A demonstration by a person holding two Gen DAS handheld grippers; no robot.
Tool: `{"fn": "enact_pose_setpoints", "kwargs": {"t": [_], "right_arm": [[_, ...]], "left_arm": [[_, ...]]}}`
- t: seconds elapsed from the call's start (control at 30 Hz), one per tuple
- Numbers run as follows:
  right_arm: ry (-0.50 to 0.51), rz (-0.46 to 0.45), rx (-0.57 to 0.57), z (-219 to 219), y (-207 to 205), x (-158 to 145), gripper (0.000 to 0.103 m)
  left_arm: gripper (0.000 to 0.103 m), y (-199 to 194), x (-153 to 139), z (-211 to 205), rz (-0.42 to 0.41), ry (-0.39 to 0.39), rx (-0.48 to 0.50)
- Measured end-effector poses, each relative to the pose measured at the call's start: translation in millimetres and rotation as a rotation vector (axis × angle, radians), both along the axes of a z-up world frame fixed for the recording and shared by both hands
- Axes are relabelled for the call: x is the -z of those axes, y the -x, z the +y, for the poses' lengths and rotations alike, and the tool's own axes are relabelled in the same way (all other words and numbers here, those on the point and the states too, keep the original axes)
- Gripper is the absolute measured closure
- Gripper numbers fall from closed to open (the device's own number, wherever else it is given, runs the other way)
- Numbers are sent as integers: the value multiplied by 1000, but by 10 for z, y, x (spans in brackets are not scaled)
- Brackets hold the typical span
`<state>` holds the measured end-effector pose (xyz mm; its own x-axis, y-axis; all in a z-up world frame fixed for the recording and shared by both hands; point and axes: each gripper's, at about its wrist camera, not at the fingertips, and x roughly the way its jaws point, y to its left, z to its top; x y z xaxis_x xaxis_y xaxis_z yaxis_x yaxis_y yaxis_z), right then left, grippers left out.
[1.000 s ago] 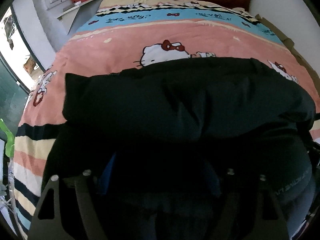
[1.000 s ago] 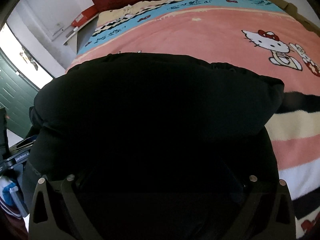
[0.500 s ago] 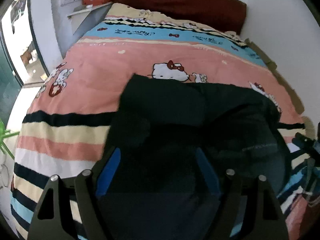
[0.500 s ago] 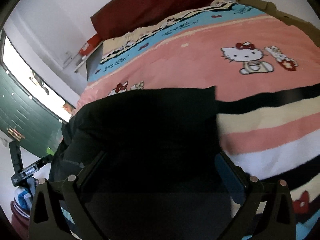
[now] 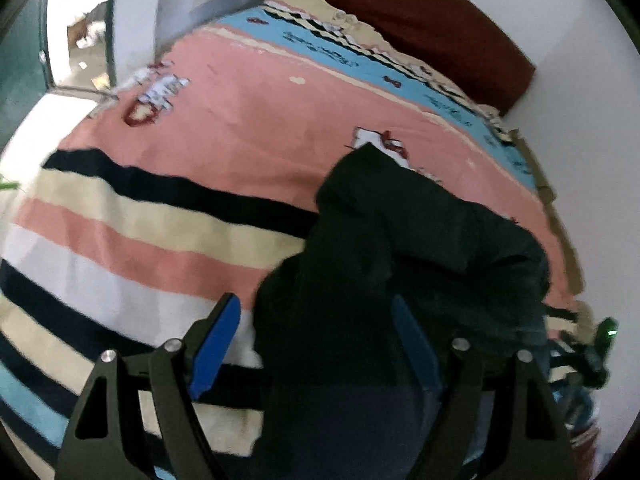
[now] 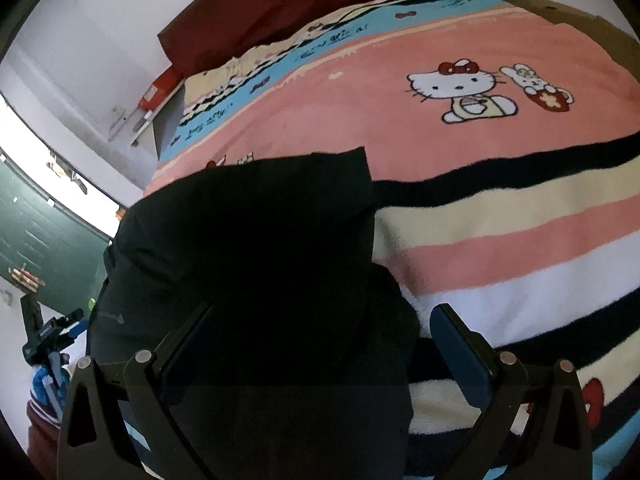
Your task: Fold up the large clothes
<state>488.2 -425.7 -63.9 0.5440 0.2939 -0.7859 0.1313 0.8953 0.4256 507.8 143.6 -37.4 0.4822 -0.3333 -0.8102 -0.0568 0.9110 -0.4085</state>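
White walls and a dark red padded headboard [image 5: 420, 12] frame a bed covered by a plush pink blanket [image 5: 248, 120] printed with white cartoon cats and banded in black, cream, white and light blue stripes. On that blanket lies a bulky black garment [image 6: 248, 248], folded over on itself into a thick, rumpled heap, its upper layer ending in a straight edge across the pink field. Seen from the left wrist camera, the garment [image 5: 400, 248] sits toward the right half of the bed, with striped blanket bare beside it. The left gripper [image 5: 316, 344], a black two-finger tool with blue pads [image 5: 212, 344], stands spread wide, its right pad against the dark cloth and its left pad over the stripes, gripping nothing. The right gripper [image 6: 320, 344] is likewise parted wide, the garment's near edge bulging between its fingers without being pinched. A red box [image 6: 158, 88] rests on a white shelf by the headboard, and green door panels [image 6: 36, 248] show at far left.
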Motion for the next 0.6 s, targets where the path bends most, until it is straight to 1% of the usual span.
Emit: {"fn": "enact_pose_setpoints", "kwargs": {"t": [0.07,0.1,0.17,0.23,0.27,0.33,0.37,0.4,0.43,0.5,0.6], "right_arm": [[-11,9,-11,-3,-39,52,1],[-35,19,-21,-5,-70,97,1],[-69,48,-37,5,-125,193,1],[-71,93,-56,13,-199,345,1],[-80,109,-70,15,-224,414,1],[-137,161,-102,-7,-286,616,1],[-171,179,-115,-26,-313,705,1],[-196,187,-125,-46,-332,776,1],[-214,192,-132,-60,-349,824,1],[-272,204,-150,-83,-392,944,0],[-349,207,-170,-84,-425,1097,0]], "left_arm": [[26,-44,43,-19,-1,40,24],[26,-72,80,-38,7,48,38],[26,-152,209,-79,48,38,61],[26,-228,385,-125,96,23,89],[25,-243,451,-138,107,28,104],[24,-282,571,-168,115,37,136],[20,-301,632,-173,114,42,149],[14,-325,708,-160,118,54,150],[12,-339,758,-144,123,70,148],[6,-381,915,-81,137,141,147],[3,-391,1105,-26,141,251,129]]}}
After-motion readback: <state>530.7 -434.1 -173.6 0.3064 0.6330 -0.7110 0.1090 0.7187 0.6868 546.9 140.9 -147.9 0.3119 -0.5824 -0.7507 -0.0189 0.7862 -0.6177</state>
